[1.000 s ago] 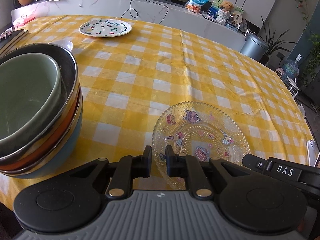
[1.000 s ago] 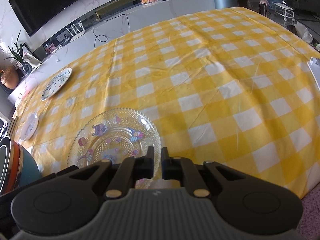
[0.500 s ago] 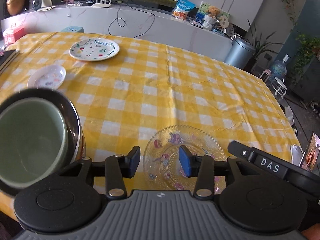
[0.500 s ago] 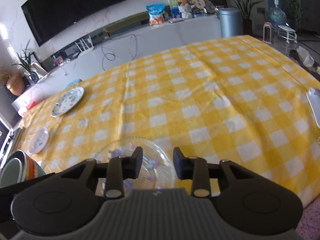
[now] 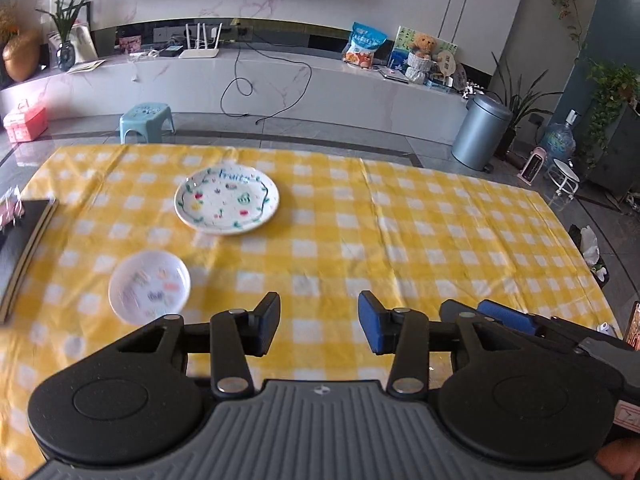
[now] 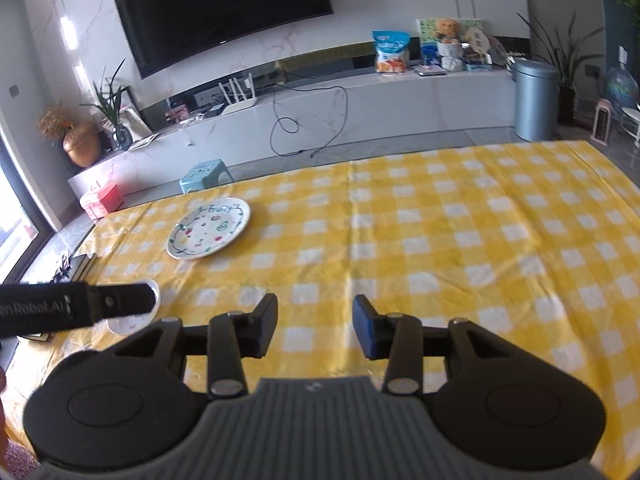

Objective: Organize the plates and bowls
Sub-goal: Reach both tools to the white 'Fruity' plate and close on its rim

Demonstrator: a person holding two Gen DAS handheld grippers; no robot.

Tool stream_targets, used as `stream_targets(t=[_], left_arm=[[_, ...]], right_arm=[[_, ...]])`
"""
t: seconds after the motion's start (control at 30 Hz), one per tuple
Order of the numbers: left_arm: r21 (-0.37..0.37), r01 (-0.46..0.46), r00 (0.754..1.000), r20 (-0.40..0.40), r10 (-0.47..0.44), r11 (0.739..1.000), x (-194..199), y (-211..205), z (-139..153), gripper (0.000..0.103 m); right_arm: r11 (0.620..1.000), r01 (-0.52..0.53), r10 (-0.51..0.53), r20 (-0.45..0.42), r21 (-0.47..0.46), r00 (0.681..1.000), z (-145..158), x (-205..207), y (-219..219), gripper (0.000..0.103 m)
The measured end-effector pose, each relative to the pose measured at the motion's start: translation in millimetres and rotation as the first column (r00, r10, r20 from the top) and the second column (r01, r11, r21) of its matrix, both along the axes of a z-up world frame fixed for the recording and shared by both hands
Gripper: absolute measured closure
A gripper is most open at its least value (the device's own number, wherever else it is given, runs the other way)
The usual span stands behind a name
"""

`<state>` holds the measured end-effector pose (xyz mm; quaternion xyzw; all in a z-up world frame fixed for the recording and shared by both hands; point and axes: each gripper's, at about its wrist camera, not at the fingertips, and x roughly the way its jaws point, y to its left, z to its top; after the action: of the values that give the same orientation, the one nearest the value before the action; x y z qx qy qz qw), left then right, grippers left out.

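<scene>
A white "Fruits" plate lies at the far left of the yellow checked table; it also shows in the right wrist view. A small white patterned dish lies nearer, left of my left gripper, and is partly hidden behind the left gripper's body in the right wrist view. My left gripper is open and empty, raised above the table. My right gripper is open and empty, also raised. The glass plate and the bowl stack are out of view.
A dark book or board lies at the table's left edge. The right gripper's fingers sit just right of my left gripper. A blue stool and a grey bin stand on the floor beyond the table.
Both grippers opened wide, let go of the glass plate and rose and tilted up; the glass plate and bowl stack dropped out of view.
</scene>
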<state>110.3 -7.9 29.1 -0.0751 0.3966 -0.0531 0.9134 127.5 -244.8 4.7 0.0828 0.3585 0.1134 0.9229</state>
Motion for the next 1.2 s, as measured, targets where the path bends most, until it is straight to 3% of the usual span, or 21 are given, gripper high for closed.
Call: stream_targets(t=[0.2,0.3,0.4,0.73,0.93,1.07,1.2], left_arm=[[0.048,-0.014,1.0,-0.008,0.014,0.999,38,49,2,0.053],[0.0,-0.066,0.995,-0.069,0.066,0.998,64,81,-9,0.053],[-0.027,-0.063,0.994,-0.088,0.06,0.998,88,108,-22,0.053],[-0.151,-0.059,0.998,-0.04,0.053,0.987,147,167,-73,0.053],[-0.232,-0.088,0.995,-0.065,0.075,0.969,172,184,-105,0.055],[-0.322,-0.12,0.992,-0.085,0.098,0.939,185,197,-121,0.06],[-0.357,-0.139,0.99,-0.087,0.115,0.924,193,203,-130,0.063]], right_arm=[[0.998,-0.059,0.059,-0.002,-0.037,0.998,2,42,38,0.062],[0.997,-0.072,0.071,-0.017,-0.031,0.997,-2,64,53,0.062],[0.997,-0.083,0.083,-0.055,-0.001,0.995,-12,89,66,0.062],[0.985,-0.086,0.106,-0.129,0.149,0.986,-66,161,99,0.078],[0.968,-0.057,0.095,-0.144,0.246,0.985,-90,199,113,0.081],[0.954,-0.022,0.077,-0.175,0.298,0.982,-100,221,114,0.081],[0.943,0.004,0.067,-0.2,0.333,0.977,-109,232,110,0.081]])
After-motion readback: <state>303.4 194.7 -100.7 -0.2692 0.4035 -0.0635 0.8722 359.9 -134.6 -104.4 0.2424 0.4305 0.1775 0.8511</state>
